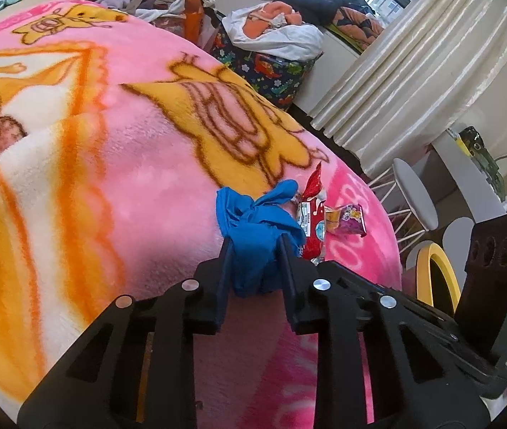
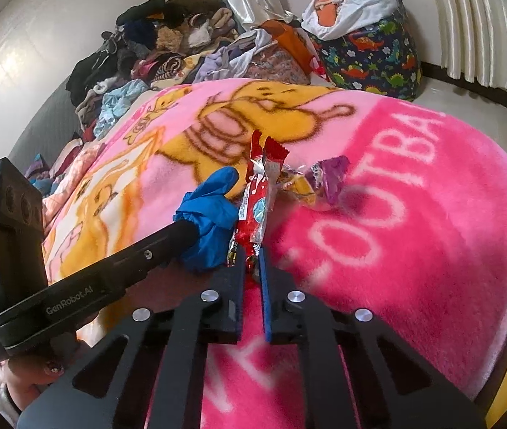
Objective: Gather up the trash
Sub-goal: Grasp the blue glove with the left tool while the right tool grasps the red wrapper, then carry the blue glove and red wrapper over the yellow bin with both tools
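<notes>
Left gripper fingers clenched on crumpled blue glove; right gripper fingers pinch red wrapper. Dinosaur-print bag (beyond blanket) holds white cloth bundle.

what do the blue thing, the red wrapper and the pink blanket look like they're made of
Blue glove: thin rubbery material, probably nitrile or latex; matte, crumpled into soft folds, one finger shape sticking out.
Red wrapper: glossy plastic film, likely foil-lined; it glints, creases sharply and has a crimped zigzag end.
Pink blanket: plush fleece, probably synthetic; fuzzy nap blurs the printed letters and cartoon outlines.
</notes>
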Available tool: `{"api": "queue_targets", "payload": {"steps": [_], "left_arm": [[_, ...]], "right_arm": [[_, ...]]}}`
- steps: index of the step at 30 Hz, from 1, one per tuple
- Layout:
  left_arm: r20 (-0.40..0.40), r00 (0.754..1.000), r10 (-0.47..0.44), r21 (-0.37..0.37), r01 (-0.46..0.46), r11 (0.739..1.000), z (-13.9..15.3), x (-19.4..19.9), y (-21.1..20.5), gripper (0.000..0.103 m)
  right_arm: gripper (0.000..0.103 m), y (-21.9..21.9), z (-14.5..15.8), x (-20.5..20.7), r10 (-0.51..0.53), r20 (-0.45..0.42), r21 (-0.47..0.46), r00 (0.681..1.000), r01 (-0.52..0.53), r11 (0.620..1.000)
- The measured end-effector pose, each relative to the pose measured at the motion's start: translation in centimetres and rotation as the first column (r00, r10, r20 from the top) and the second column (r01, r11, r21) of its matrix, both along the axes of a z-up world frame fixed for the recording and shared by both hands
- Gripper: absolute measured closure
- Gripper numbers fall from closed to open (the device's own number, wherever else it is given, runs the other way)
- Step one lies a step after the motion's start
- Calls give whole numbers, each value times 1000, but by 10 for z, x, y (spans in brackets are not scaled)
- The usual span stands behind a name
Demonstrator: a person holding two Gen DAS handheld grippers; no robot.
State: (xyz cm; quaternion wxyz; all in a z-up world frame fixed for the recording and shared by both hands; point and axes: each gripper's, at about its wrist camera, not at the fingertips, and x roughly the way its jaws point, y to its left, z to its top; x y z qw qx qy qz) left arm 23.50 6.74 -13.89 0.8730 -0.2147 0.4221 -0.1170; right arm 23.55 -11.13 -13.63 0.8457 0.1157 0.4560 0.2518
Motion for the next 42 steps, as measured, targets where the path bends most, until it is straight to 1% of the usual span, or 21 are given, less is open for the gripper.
{"api": "queue_targets", "payload": {"steps": [3, 6, 13, 24, 25, 26, 42], "left_arm": [[0, 1000, -1, -2, 1, 1000, 0, 0, -1, 88], [4, 1000, -7, -3, 7, 1000, 2, -1, -1, 91], [13, 1000, -5, -3, 5, 1000, 5, -7, 0, 94], [28, 1000, 2, 6, -2, 1000, 14, -16, 3, 95], [29, 1000, 2, 5, -3, 1000, 15, -18, 4, 95], [32, 999, 4, 6, -4, 1000, 16, -20, 4, 95], [84, 996, 33, 41, -36, 999, 43, -58, 16, 95]], "right_arm": [[99, -1, 0, -2, 4, 3, -2, 1000, -4, 1000], [99, -1, 1, -3, 6, 4, -3, 1000, -6, 1000], [99, -2, 5, -7, 8, 12, -8, 1000, -8, 1000], [100, 0, 15, -17, 15, 19, -17, 1000, -15, 1000], [102, 0, 15, -17, 16, 20, -17, 1000, -15, 1000], [102, 1, 16, -19, 18, 21, -18, 1000, -17, 1000], [102, 4, 38, -52, 41, 57, -33, 998, -40, 999]]}}
